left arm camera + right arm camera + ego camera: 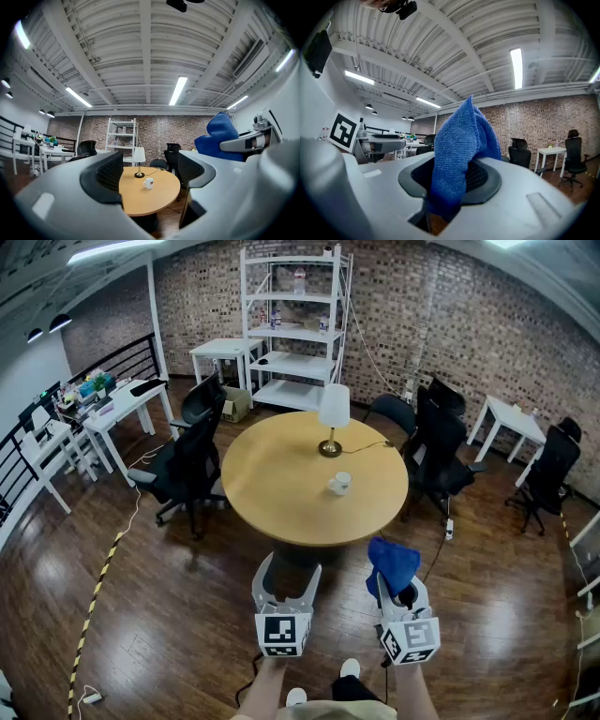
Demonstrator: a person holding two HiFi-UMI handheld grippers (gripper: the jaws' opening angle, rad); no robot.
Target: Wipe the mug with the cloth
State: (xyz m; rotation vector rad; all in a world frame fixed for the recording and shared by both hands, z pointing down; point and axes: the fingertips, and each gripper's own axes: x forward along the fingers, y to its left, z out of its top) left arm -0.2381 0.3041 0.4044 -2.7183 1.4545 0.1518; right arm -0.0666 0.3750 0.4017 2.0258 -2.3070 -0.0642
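Left claw [291,570] wide, empty. Right claw [399,598] clamps the blue microfibre cloth [392,563]. White ceramic mug [339,483] sits frame centre on the round wooden counter [272,493], so close in and steady the mug first.

brightness: evenly bright indoor light in all three views.
source: long ceiling strip lights [178,90] overhead, burnt out to plain white.
glare: pale sheen from the lights on the dark wooden floor [159,615]; the round bench [281,493] has a soft shine on top.
shadows: weak, with a dark patch under the bench.
distortion: strong fisheye; walls and ceiling beams bow, and both gripper views have black corners.
focus: the left tongs [150,171] and the cloth [459,154], near the lens, look soft; the far brick wall [154,131] is sharper.
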